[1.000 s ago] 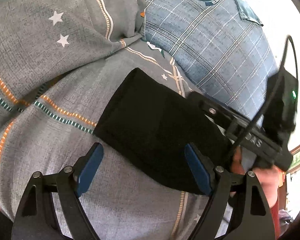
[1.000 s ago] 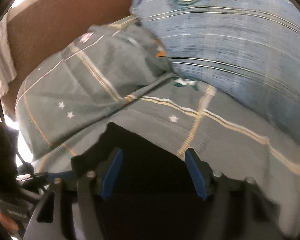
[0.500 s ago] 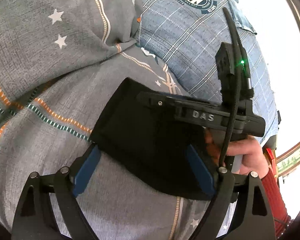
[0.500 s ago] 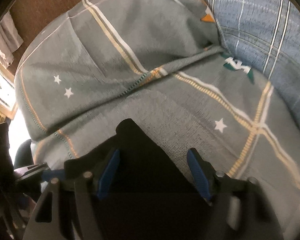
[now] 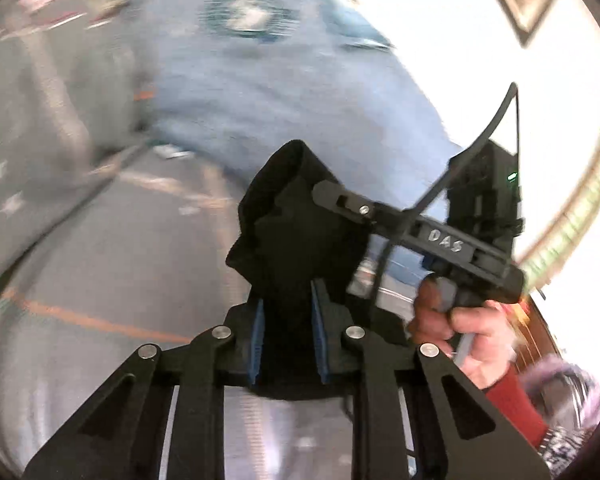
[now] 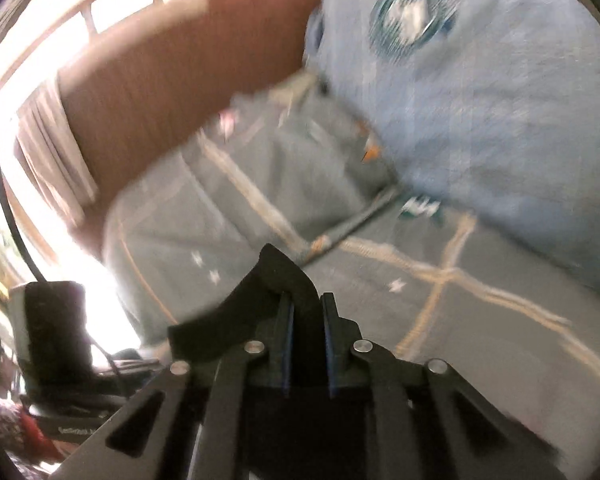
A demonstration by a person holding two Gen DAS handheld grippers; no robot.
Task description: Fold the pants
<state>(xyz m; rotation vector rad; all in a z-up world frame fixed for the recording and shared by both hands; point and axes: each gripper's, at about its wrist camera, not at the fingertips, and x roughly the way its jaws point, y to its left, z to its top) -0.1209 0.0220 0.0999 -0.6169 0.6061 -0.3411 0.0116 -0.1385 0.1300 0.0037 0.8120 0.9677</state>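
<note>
Across the whole background of both views we have the grey bedspread [image 5: 100, 264] with its stars and orange stripes, and the blue plaid pillow [image 5: 284, 92] filling the upper right, all smeared by blur. In the right wrist view a brown headboard [image 6: 172, 80] curves through the upper left.

Dead centre in the left wrist view, we see the black pants [image 5: 296, 216] bunched into a dark, folded wad, rising from between the blue pads up to mid-frame. The left gripper [image 5: 287, 332] has just been closing and now pinches that cloth tight.

At lower right there, a hand [image 5: 460, 328] in a red sleeve holds the right gripper [image 6: 306, 344], whose jaws have also just been closing; in its own view they clamp a black flap of the pants at lower centre.
</note>
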